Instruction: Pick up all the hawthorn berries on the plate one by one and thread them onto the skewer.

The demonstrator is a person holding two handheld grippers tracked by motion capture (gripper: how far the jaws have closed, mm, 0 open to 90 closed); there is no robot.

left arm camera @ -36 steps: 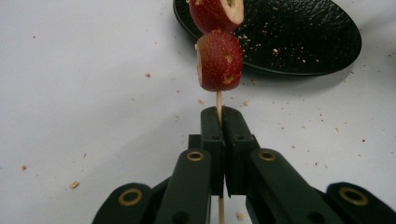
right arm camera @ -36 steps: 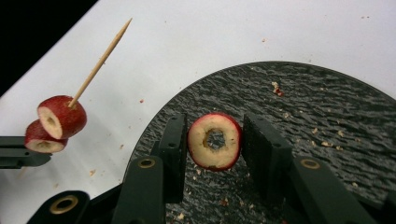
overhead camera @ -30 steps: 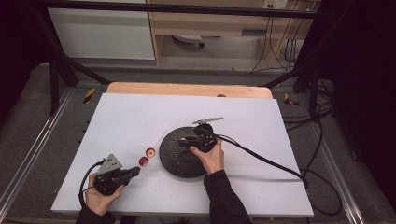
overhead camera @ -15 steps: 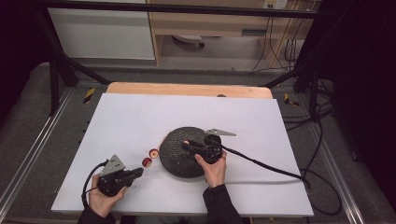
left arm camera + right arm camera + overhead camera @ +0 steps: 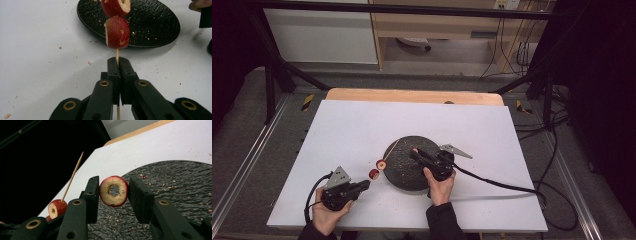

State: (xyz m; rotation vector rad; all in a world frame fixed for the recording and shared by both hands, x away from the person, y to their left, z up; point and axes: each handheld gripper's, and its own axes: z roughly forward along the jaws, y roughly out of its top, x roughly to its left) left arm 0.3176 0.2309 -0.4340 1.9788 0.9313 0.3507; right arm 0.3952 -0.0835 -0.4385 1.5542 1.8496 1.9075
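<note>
With the left claw (image 5: pixel 117 65) clamping the skewer (image 5: pixel 117 53) near the bench's front-left corner, the right claw (image 5: pixel 113 191), gripping the cored fruit ring (image 5: pixel 113 190) over the plate (image 5: pixel 404 172), should line the hole with the tip.

Thin wooden skewer (image 5: pixel 117 53), clamped at its lower end, slanting toward one o'clock over the black plate's (image 5: pixel 398 172) rim in the high view, carrying two red cored fruit pieces (image 5: pixel 117 32). Third cored red ring (image 5: pixel 113 191), upright, pinched above the plate, hole facing outward.
</note>
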